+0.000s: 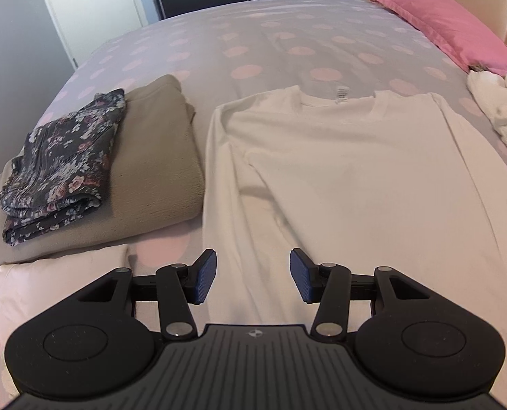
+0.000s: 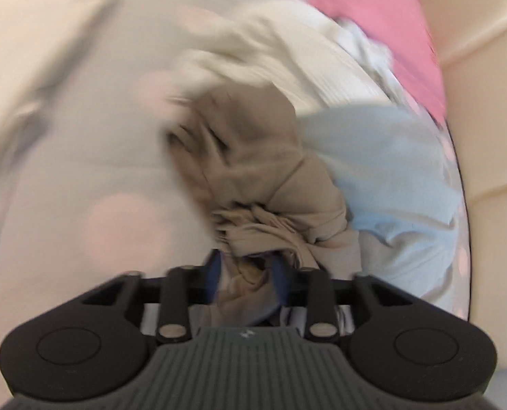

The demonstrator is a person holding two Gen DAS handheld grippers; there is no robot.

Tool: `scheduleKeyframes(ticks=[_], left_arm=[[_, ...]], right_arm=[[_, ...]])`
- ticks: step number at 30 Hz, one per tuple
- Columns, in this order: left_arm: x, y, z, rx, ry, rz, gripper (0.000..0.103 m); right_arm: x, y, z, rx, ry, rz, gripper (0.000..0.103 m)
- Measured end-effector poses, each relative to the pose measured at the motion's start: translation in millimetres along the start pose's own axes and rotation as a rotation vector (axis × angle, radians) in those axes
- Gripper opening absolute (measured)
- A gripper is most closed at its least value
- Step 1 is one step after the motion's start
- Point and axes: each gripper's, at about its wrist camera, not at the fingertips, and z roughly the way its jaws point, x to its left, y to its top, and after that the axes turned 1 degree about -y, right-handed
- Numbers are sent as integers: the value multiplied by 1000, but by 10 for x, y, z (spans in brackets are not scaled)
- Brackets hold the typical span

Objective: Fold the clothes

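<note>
Bedroom scene, seen from two handheld grippers above a bed point(image 1: 287, 27) with a pale cover dotted in pink. From the left wrist view: left gripper point(image 1: 252, 275) hovering over the near edge, blue pads point(image 1: 207, 275) moderately apart, nothing between them. Just ahead, a white long-sleeved T-shirt point(image 1: 356, 164) spread flat, neck away from the camera, care label showing, one sleeve folded down along its left side. To its left, well clear of the pads, a folded beige garment point(image 1: 157, 171) with a folded dark floral piece point(image 1: 65, 167) resting on top. A small white folded item point(image 1: 55, 287) near the left corner. A pink pillow point(image 1: 458, 30) at far right, with crumpled white laundry point(image 1: 496, 116) just beside it. From the right wrist view, heavily blurred: right gripper point(image 2: 244, 273) with a bunched tan garment point(image 2: 250, 177) gathered between its blue fingers; pads half hidden by cloth, so true grip or mere drape impossible to tell. A light blue garment point(image 2: 390, 171) lying to the right of the tan one. Likely step: fetching the next unfolded piece from the heap while the white shirt waits half folded. Next move probably calling for a secure hold on the tan cloth, a lift clear of the pile, and free space to lay it flat.
</note>
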Motion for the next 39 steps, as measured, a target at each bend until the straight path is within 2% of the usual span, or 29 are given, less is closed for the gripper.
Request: scheduleKeyframes(ticks=[2,6,9,12,17,21,26,28,29,33,35,37,39], left_arm=[[-57,-21,-34,-4,-10,13,45],[-166,-85,-93,-7,-27,38,45],[-252,-156,-146,-7,-32,70,45],[-302,-222,-185,-6,-34,92,45],[-400,-358,-223,10,-71,133,45],[-484,-481,-242,30,-84,168,45],[-513,-572,-298,31,-80,204,45],[-482,-578,-328,25,-76,205,45],[-461,-575,-344,21,-74,204,46],[-308,-515,-426,-3,-63,167,45],[-223,-475,-460,-9,-67,133,46],[-171,-449,-481,-14,-66,116,46],[-147,-436,-493,-17,-62,108,46]], right_arm=[[244,-84,-263,-54,21,-42,46],[724,-311,-757,-128,155,-50,46],[1247,-437,-1089,-181,241,-55,46],[1624,-574,-1300,-223,321,-73,46],[2176,-708,-1389,-213,455,-83,46],[2515,-708,-1253,-173,473,-53,45],[2714,-664,-917,-89,411,-5,36],[2682,-667,-871,-81,395,20,21],[2662,-663,-859,-74,376,31,0],[2502,-643,-803,-38,438,111,0],[2506,-635,-802,-39,443,113,0],[2574,-623,-833,-47,431,90,4],[2673,-622,-875,-61,429,58,24]])
